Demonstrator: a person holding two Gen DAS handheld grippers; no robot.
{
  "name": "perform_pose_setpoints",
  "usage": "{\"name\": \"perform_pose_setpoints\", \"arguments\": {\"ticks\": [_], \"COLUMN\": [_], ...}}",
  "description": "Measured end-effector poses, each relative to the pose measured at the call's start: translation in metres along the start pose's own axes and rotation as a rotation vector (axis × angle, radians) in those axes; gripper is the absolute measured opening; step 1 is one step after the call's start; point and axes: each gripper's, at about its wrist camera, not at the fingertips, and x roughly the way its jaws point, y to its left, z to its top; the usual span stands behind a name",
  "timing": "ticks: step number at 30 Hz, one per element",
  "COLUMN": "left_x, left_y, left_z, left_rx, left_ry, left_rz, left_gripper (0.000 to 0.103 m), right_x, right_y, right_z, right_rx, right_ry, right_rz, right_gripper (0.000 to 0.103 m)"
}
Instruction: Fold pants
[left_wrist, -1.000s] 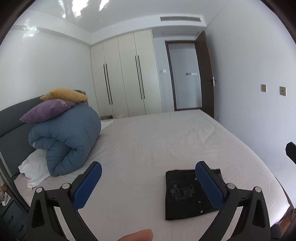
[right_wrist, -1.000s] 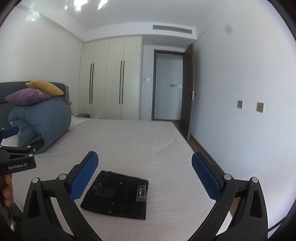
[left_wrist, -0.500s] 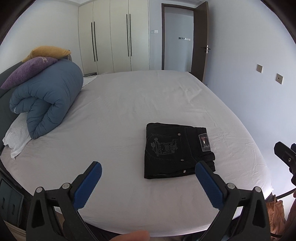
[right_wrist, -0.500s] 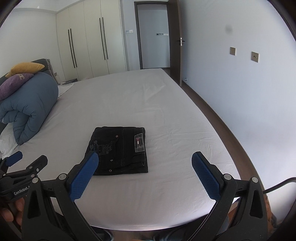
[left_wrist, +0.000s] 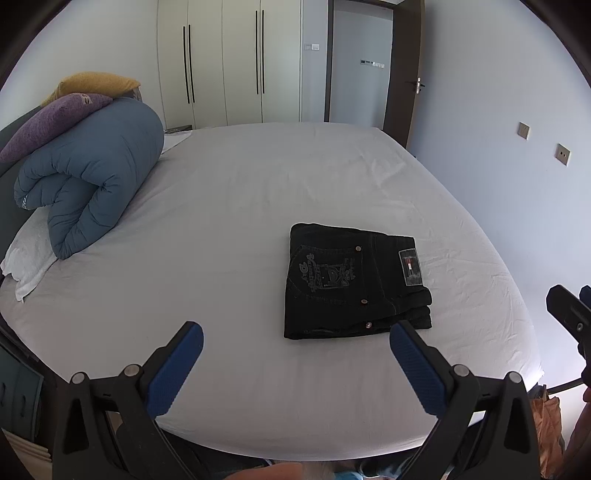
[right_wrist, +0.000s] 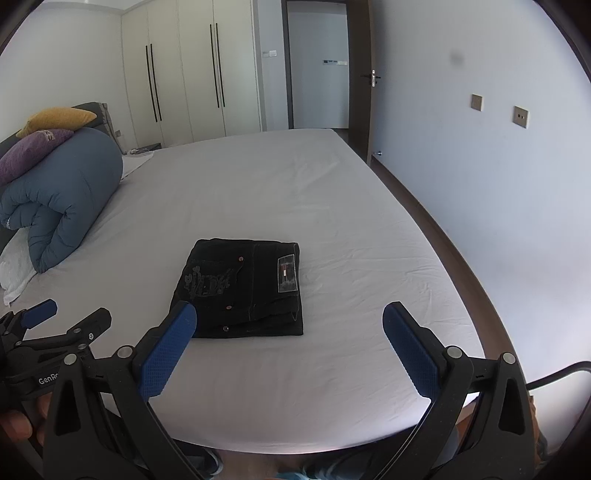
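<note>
Now, with the pants (left_wrist: 354, 280) folded square on the bed (left_wrist: 236, 206), keep the left claw (left_wrist: 295, 341) and right claw (right_wrist: 290, 321) spread wide, empty and clear of them.

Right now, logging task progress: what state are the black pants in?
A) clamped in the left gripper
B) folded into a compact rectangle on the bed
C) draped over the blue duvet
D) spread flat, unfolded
B: the black pants lie folded on the bed, touched by neither gripper.

The pants (right_wrist: 243, 288) are matt black denim with a stitched label; the bed (right_wrist: 332, 221) wears smooth, faintly creased white cloth; the duvet (left_wrist: 88, 184) looks soft blue quilted fabric (the blue fingers (left_wrist: 173, 373) ribbed, rubbery)
</note>
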Motion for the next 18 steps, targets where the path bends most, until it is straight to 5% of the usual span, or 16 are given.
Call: {"name": "perform_pose_setpoints", "arguments": {"ticks": [18], "left_x": [0.007], "left_y": [-0.003], "left_z": [-0.004], "left_rx": [0.005], "left_ry": [0.038], "left_rz": [-0.01], "left_gripper": [0.103], "right_x": [0.01], "right_y": [0.003], "right_z": [-0.004], "right_rx": [0.003], "right_ry": [0.023], "right_rz": [0.005], "right_gripper": [0.103]}}
